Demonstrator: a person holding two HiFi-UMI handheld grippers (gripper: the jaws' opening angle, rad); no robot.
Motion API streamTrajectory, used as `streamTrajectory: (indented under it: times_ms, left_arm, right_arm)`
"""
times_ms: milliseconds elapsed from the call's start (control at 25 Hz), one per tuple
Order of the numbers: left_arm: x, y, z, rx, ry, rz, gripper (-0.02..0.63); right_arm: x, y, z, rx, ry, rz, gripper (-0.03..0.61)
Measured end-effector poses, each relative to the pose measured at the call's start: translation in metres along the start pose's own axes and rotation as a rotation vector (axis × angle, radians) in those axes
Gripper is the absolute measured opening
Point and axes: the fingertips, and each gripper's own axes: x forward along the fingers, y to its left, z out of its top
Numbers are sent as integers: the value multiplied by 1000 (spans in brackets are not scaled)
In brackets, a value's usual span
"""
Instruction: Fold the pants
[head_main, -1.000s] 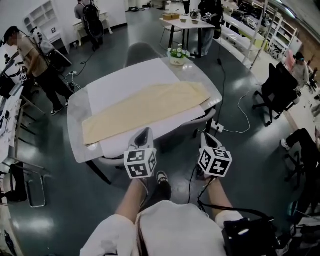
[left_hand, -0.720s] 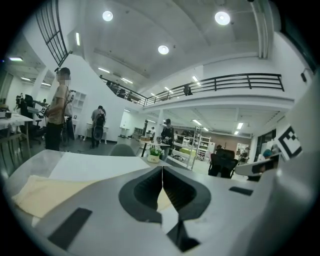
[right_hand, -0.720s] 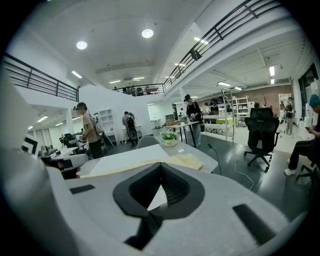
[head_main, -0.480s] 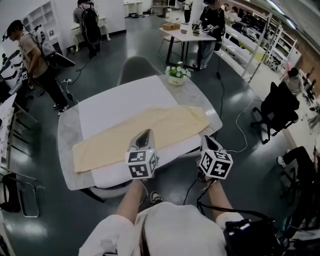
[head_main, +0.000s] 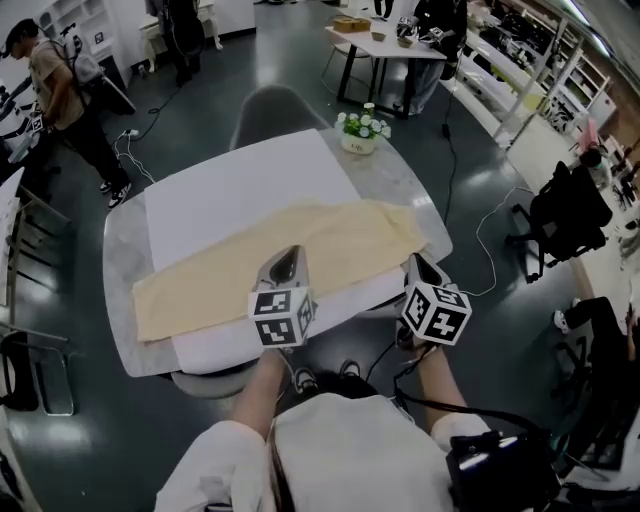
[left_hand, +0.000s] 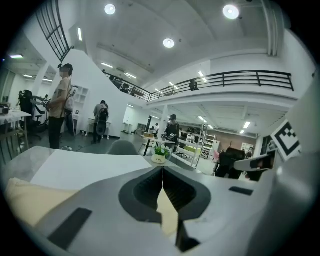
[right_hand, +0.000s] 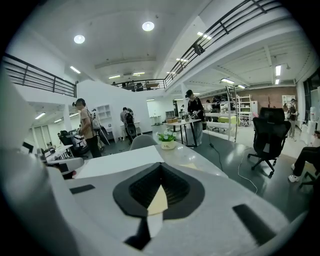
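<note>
Both tools, left (head_main: 289, 258) and right (head_main: 416, 264), are held with jaws closed tip to tip, gripping nothing. Just ahead of them the pale yellow pants (head_main: 250, 258) lie flat on a white sheet (head_main: 240, 180) covering a grey worktop (head_main: 119, 250). Beyond the tools: 1 potted plant (head_main: 361, 129) at the worktop's far edge, 1 grey chair (head_main: 272, 110), and a dark glossy floor (head_main: 90, 420).
</note>
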Motion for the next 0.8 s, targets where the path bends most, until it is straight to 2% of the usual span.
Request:
streamTrajectory:
  times_ms: [240, 400, 560, 800]
  left_arm:
    - [22, -1, -10, 5, 29, 45, 9]
    - [42, -2, -8, -24, 27, 122, 9]
    - [68, -18, -2, -31, 23, 162, 9]
    - [102, -46, -1, -37, 22, 184, 9]
  right_arm:
    - [40, -11, 6, 5, 26, 51, -8]
    - [74, -17, 18, -20, 47, 119, -7]
    - [100, -36, 37, -46, 53, 168, -8]
    - [125, -72, 48, -77, 86, 195, -8]
